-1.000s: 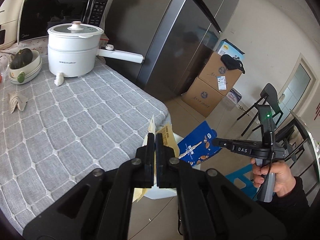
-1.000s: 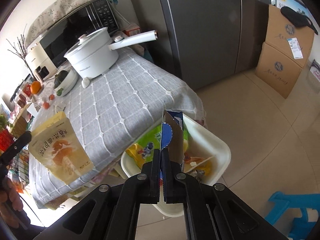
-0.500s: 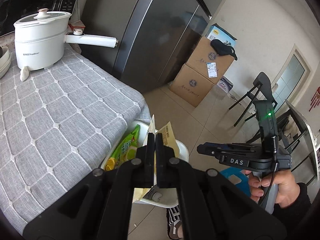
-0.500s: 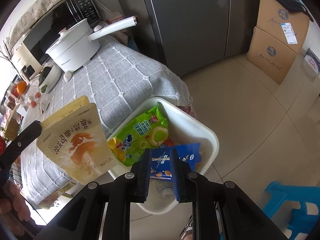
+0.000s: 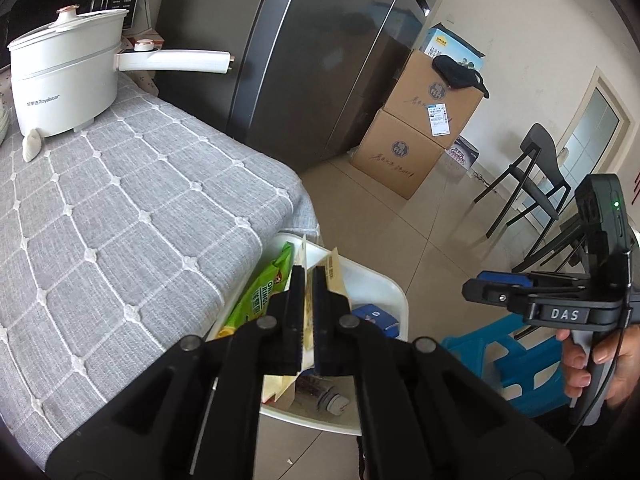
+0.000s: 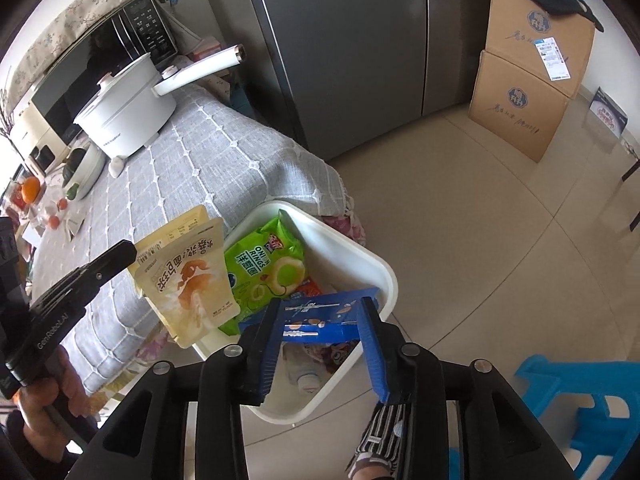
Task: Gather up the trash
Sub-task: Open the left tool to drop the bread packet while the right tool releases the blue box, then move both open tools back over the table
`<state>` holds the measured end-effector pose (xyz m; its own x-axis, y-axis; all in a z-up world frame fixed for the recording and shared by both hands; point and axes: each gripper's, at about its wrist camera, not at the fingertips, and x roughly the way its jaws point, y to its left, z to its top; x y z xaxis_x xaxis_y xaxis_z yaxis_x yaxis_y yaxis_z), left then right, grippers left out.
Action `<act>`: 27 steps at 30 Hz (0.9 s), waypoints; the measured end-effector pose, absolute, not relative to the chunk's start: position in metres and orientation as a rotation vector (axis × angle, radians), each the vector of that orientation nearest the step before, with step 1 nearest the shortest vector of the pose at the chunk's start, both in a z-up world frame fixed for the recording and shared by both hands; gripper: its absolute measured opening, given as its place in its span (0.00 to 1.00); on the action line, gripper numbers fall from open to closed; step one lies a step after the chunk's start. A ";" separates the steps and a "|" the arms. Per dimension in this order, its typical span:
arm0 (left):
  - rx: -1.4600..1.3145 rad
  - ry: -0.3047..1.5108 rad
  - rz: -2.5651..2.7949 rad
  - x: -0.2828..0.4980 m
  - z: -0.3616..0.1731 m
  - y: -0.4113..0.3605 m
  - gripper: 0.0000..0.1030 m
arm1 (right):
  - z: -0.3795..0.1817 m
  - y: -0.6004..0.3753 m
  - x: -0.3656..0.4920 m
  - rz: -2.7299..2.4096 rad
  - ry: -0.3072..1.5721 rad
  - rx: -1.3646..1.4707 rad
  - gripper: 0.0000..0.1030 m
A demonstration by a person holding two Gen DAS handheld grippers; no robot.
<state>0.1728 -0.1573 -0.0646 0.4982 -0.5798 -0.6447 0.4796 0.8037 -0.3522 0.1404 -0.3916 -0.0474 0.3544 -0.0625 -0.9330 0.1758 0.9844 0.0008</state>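
Note:
My left gripper (image 5: 307, 276) is shut on a yellow snack pouch (image 6: 188, 280) and holds it over the near edge of a white trash bin (image 6: 362, 258) on the floor beside the table. The pouch also shows edge-on in the left wrist view (image 5: 334, 276). My right gripper (image 6: 320, 312) is open and empty just above the bin. A blue snack bag (image 6: 328, 316) lies in the bin below its jaws, next to a green onion-rings bag (image 6: 268, 268).
A table with a grey quilted cloth (image 5: 120, 208) carries a white electric pot (image 5: 64, 76) with a long handle. A dark fridge (image 5: 320, 60) stands behind. Stacked cardboard boxes (image 6: 528, 80), a black chair (image 5: 532, 172) and a blue plastic stool (image 6: 560, 400) stand on the tiled floor.
My right gripper opened and let the blue bag drop into the bin. My left gripper carried the yellow pouch from the table edge to over the bin.

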 end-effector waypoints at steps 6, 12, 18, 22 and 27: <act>-0.088 0.828 -0.543 0.170 -0.061 -0.136 0.64 | -0.040 -0.391 0.140 -0.153 1.173 0.124 0.60; -0.053 0.843 -0.441 0.165 -0.052 -0.100 0.80 | -0.037 -0.383 0.144 -0.166 1.167 0.119 0.68; -0.046 0.849 -0.346 0.158 -0.045 -0.060 0.95 | -0.033 -0.361 0.150 -0.162 1.149 0.070 0.76; -0.045 0.858 -0.298 0.152 -0.044 -0.037 0.99 | -0.035 -0.337 0.155 -0.135 1.152 0.025 0.79; -0.052 0.852 -0.235 0.144 -0.042 -0.009 0.99 | -0.038 -0.298 0.162 -0.089 1.120 -0.053 0.91</act>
